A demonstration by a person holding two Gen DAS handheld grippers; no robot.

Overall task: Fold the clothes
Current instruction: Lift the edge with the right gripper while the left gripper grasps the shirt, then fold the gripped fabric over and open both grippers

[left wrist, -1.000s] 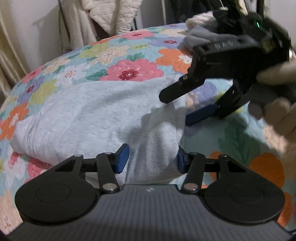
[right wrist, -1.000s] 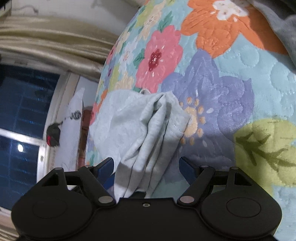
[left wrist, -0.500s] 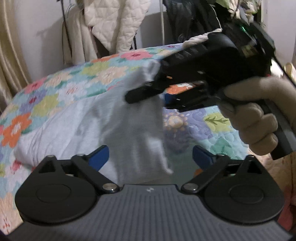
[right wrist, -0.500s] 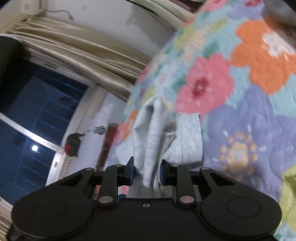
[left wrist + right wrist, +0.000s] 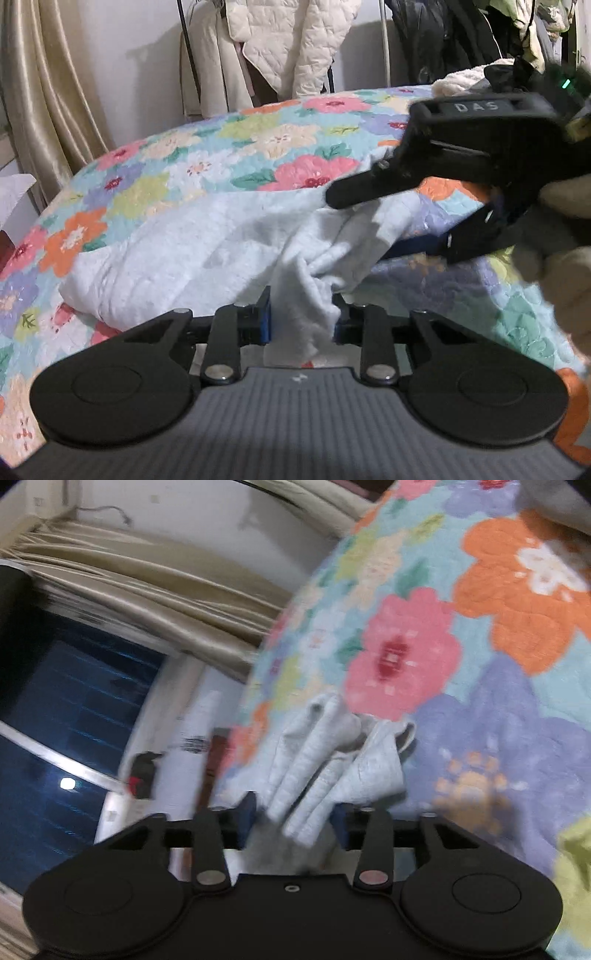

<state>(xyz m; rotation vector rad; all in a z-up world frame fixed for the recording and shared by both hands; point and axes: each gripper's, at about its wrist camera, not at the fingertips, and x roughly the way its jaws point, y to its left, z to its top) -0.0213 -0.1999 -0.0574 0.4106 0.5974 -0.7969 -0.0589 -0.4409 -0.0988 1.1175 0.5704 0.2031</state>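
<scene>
Both grippers grip one light grey garment (image 5: 207, 243) on the floral quilt (image 5: 155, 184). Left gripper (image 5: 301, 317) pinches the near hem; right gripper (image 5: 293, 818) clamps a bunched corner, just beyond. Garment's long axis runs leftward from both, so the fold goes that way.

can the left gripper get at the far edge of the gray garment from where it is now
Probably not yet. The left gripper has a bunched fold of the gray garment between its fingers, and the right gripper crosses above the cloth toward that edge.
</scene>
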